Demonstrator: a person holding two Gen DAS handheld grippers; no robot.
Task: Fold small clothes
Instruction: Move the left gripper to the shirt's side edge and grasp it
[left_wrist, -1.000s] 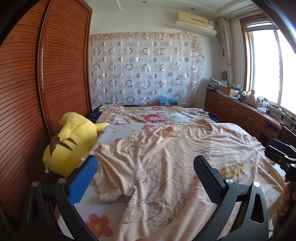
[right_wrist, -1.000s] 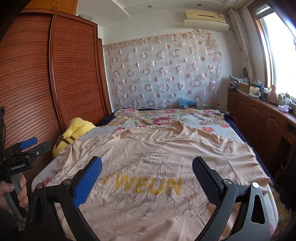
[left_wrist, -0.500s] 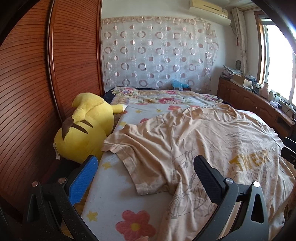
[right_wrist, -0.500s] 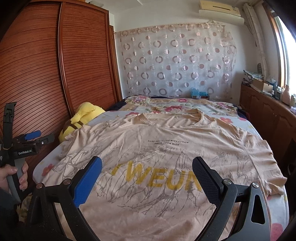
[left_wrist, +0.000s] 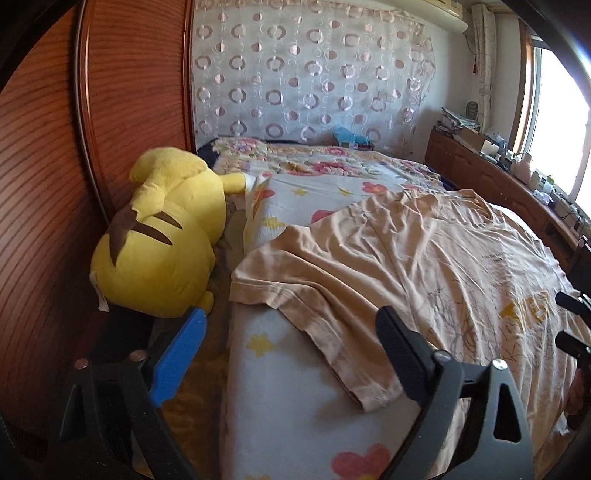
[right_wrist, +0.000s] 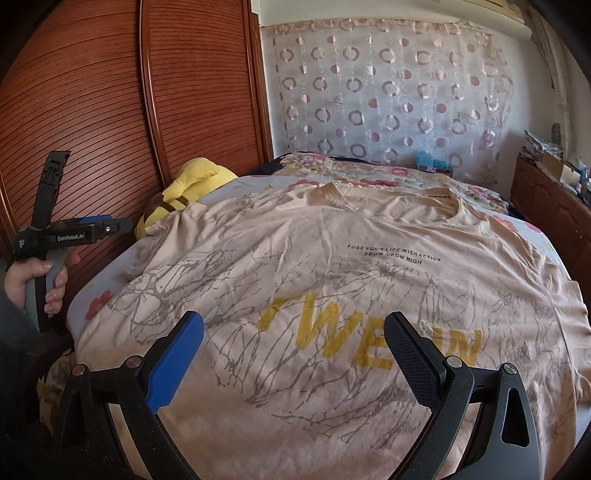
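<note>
A beige T-shirt (right_wrist: 332, 266) with yellow letters and a grey branch print lies spread face up on the bed. Its left sleeve (left_wrist: 295, 291) lies flat near the bed's left edge. My left gripper (left_wrist: 290, 321) hovers just in front of that sleeve. Its jaws are closing but still stand wide, and the pads touch no cloth. My right gripper (right_wrist: 293, 325) is open above the shirt's lower front, with the yellow print behind its fingers. In the right wrist view a hand (right_wrist: 33, 284) holds the left gripper's handle at the bed's left side.
A yellow plush toy (left_wrist: 159, 236) lies in the gap between the bed and the brown slatted wardrobe (left_wrist: 48, 147). The flowered sheet (left_wrist: 280, 406) covers the bed. A low wooden cabinet (left_wrist: 498, 177) with clutter runs under the window at the right.
The left gripper has swung left and dipped toward the left sleeve, so the plush toy looms larger; its jaws are slightly narrower. The right gripper has tilted down a little over the shirt.
</note>
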